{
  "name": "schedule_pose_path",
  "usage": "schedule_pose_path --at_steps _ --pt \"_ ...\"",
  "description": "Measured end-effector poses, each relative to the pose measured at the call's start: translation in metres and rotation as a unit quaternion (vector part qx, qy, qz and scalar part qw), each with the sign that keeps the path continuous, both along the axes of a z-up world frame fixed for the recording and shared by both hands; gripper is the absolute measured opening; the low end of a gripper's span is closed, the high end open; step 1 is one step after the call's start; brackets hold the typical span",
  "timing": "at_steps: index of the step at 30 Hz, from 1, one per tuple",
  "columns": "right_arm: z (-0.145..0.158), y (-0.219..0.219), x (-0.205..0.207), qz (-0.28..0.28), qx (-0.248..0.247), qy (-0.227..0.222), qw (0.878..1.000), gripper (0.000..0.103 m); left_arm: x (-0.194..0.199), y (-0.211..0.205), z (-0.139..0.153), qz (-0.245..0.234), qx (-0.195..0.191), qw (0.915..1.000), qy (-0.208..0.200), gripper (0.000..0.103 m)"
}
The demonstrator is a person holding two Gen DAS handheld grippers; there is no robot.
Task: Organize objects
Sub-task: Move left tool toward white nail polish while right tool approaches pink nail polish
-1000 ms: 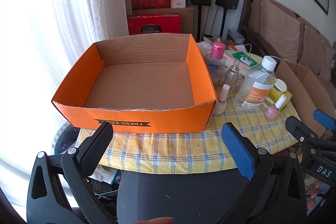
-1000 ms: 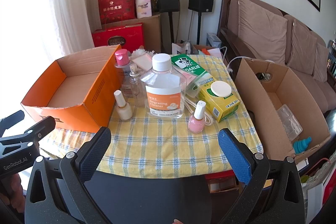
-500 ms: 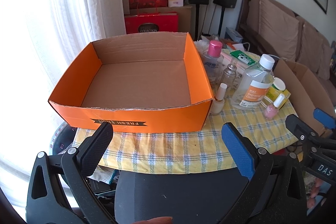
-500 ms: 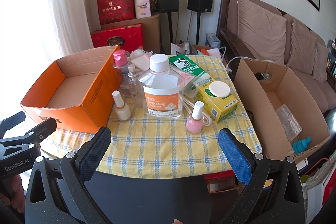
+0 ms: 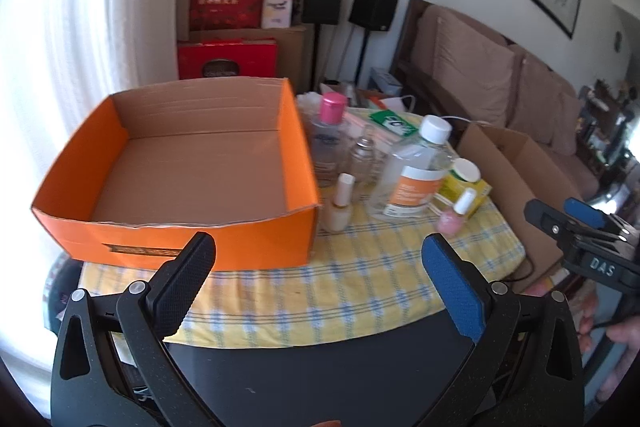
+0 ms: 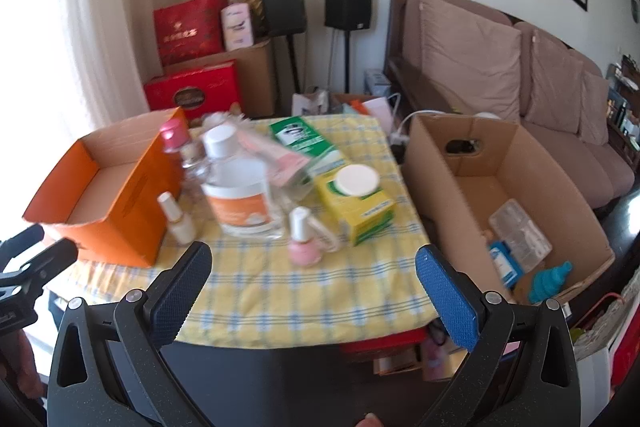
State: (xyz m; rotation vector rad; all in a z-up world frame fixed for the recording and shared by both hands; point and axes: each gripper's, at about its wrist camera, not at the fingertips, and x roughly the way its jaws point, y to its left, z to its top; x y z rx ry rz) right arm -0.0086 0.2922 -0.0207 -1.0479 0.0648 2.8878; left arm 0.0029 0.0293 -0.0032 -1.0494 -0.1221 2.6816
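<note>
An empty orange cardboard box (image 5: 180, 251) (image 6: 120, 231) stands on the left of a table with a yellow checked cloth (image 5: 360, 279) (image 6: 280, 287). Beside it stand a clear bottle with an orange label (image 5: 416, 179) (image 6: 240, 195), a pink-capped bottle (image 5: 330, 135), a small glass bottle (image 5: 362, 159), a cream nail polish (image 5: 340, 205) (image 6: 176, 223), a pink nail polish (image 5: 454, 215) (image 6: 304, 239), a yellow-green carton (image 6: 356, 203) and a green box (image 6: 304, 143). My left gripper (image 5: 316, 283) and right gripper (image 6: 312, 287) are open, empty, short of the table's near edge.
A large brown cardboard box (image 6: 500, 195) with several small items stands right of the table. A sofa (image 6: 520, 75) lies behind it. Red gift boxes (image 6: 192, 91) and two speakers (image 6: 348, 3) stand at the back. A curtain (image 5: 100, 27) hangs at the left.
Both grippers have pulled back and swung; the table and objects sit farther off and shifted in both views. The right wrist view is motion-blurred. Both stay open.
</note>
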Motion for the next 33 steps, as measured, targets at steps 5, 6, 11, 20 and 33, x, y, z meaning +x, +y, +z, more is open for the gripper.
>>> schedule_pose_path --at_steps 5,6,11,20,33 --pt "-0.002 0.021 0.0 -0.015 -0.007 0.003 1.0 0.103 0.002 0.027 -0.004 -0.039 -0.016 0.9991 0.009 0.103" --pt "-0.003 0.025 -0.001 -0.016 -0.011 0.004 1.0 0.103 0.003 0.031 -0.005 -0.045 -0.017 0.9988 0.011 0.103" --pt "-0.008 0.034 -0.002 -0.018 -0.015 0.002 1.0 0.103 0.004 0.055 -0.01 -0.091 -0.011 0.9957 0.011 0.099" --pt "-0.012 0.038 -0.008 -0.001 -0.019 0.009 1.0 0.102 -0.014 0.088 -0.022 -0.111 -0.013 0.9937 0.01 0.092" --pt "-0.039 0.014 -0.049 0.062 -0.032 -0.016 0.997 0.067 -0.04 0.046 -0.016 -0.066 -0.002 0.9978 0.009 0.069"
